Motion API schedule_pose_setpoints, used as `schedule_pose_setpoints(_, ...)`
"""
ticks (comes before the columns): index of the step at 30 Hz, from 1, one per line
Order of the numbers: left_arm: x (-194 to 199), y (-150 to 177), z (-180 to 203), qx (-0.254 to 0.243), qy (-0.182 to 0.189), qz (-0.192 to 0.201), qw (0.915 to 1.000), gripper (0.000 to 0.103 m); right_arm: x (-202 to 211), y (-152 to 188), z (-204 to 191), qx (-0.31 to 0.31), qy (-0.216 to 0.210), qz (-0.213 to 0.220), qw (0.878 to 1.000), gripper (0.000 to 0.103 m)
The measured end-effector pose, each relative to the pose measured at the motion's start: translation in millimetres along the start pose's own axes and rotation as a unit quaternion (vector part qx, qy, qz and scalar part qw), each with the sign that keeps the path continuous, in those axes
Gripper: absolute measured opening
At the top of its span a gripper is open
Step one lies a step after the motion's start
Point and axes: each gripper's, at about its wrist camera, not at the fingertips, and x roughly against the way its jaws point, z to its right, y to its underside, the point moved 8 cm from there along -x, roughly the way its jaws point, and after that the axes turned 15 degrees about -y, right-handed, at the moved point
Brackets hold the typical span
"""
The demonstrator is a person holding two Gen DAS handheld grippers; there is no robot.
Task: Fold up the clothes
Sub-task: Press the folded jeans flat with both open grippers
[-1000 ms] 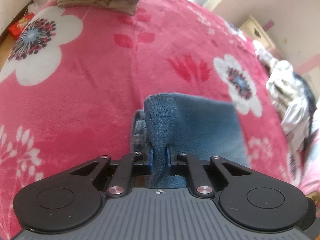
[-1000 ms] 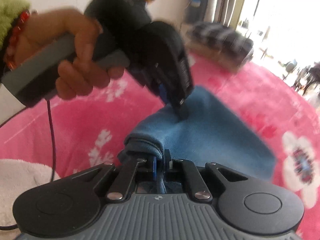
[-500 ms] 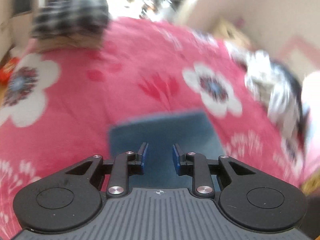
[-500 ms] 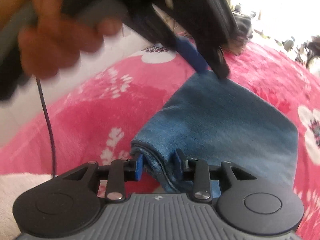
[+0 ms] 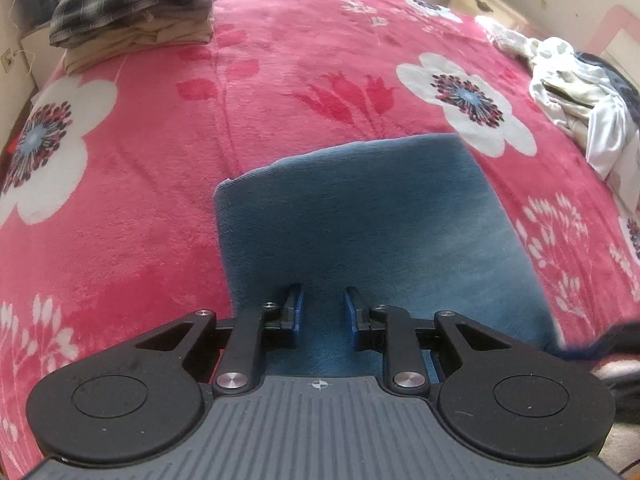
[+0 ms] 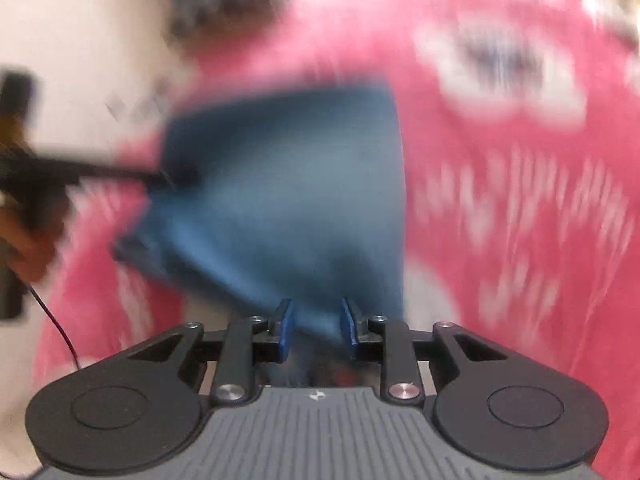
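Denim fills the middle of both wrist views: a blue denim garment [image 5: 360, 216], probably jeans, lies as a compact rectangle on the pink flowered blanket [image 5: 280, 60] that covers the bed, close to the near edge where the person stands. Its far edge looks like a clean fold and its top face is flat and smooth, so it already lies folded. The left gripper [image 5: 322, 312] hovers low over the near end of the rectangle with its blue-padded jaws parted and nothing between them; the cloth beneath is not pinched. The right gripper [image 6: 316, 324] is likewise spread apart at the near right corner of the denim, and though that view is badly smeared, the fabric seems to lie under the gap rather than clamped in it. Both tools sit at the near corners, which suits laying a folded end down squarely or taking hold of the bundle to shift it; the pictures do not settle which. A stack of folded clothes [image 5: 136, 12], plaid on top of tan, rests at the far left corner of the bed, a likely home for finished pieces. A heap of unfolded laundry [image 5: 580, 84] sprawls along the right edge, so more folding appears to remain. In the right view the person's other hand [image 6: 24, 248] shows at the left, gripping the left tool.
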Motion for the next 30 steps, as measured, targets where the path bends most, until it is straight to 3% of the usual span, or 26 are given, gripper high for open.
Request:
schedule_pose_setpoints(2,0,0,0,0.001,-0.001,0.0,1.0,0.023,-9,10,8,-0.022,0.0,-0.022,1.0,0.011)
schedule_pose_setpoints(4,0,0,-1,-0.001,0.0,-0.001,1.0,0.023,-6,13,9,-0.032,0.0,-0.028,0.999,0.015)
schedule_pose_setpoints(8,2,0,-1,-0.003,0.002,0.001,1.0,0.023,41,2,-5,-0.029,-0.007,0.007,1.0,0.015)
schedule_pose_setpoints(15,36,3,4,-0.043,-0.02,0.04,0.9981,0.032,70,-58,-28,0.087,0.005,0.074,0.993,0.015)
schedule_pose_setpoints(17,37,15,8,-0.056,-0.013,0.036,0.9977,0.032,56,-84,-30,0.106,0.002,0.085,0.991,0.015)
schedule_pose_setpoints(21,40,39,17,-0.083,0.001,0.029,0.9962,0.033,16,-126,-53,0.132,-0.052,0.091,0.986,0.015)
schedule_pose_setpoints(24,34,47,12,-0.06,0.009,0.033,0.9976,0.033,-22,-153,-65,0.164,-0.076,0.093,0.979,0.015)
schedule_pose_setpoints(27,31,47,7,-0.04,0.015,0.043,0.9982,0.033,-72,-170,-43,0.143,-0.061,0.069,0.985,0.007)
schedule_pose_setpoints(30,29,48,5,-0.031,0.024,0.04,0.9984,0.033,-85,-179,-32,0.129,-0.062,0.057,0.988,0.004)
